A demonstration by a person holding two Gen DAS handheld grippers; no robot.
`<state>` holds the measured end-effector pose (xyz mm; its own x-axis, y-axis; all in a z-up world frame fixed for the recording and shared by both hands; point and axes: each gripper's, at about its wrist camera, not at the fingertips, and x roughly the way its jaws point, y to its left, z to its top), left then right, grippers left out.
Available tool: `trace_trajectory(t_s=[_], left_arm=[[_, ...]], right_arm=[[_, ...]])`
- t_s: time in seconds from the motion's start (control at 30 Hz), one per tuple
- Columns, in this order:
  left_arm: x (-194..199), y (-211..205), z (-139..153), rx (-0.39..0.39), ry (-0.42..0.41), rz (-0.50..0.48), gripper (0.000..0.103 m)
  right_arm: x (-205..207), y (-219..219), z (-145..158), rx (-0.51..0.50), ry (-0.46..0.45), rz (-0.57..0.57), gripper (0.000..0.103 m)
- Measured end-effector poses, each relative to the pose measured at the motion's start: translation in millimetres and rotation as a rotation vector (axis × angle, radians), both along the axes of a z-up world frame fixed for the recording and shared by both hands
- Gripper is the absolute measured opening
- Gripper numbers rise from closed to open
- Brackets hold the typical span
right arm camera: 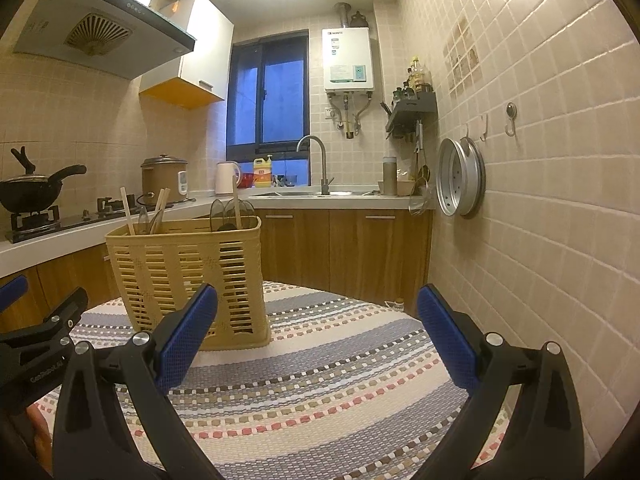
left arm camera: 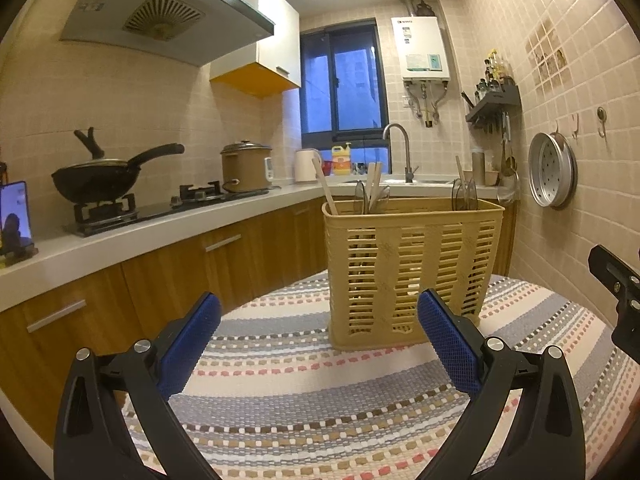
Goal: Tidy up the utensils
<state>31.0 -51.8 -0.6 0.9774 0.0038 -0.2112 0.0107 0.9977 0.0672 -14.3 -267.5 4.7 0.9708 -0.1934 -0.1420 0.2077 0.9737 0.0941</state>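
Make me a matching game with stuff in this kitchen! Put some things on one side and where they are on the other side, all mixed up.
Things:
1. utensil basket
2. wok
3. steamer tray
4. rice cooker

Places:
A. hanging on the tiled wall
B. on the counter past the gas stove, toward the window
C. standing on the striped mat
D. on a burner of the gas stove

Pairs: 1-C, 2-D, 3-A, 4-B
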Motion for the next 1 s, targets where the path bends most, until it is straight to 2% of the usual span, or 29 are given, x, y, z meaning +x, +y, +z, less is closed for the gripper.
trace_trajectory(t_s=[1.0], left_arm=[[-4.8,-1.9,-1.3,0.011,-0.013,-0.026,0.095]], right_arm=[[-4.5,0.2,2.9,-0.008,-0.017,-0.001,0.095]])
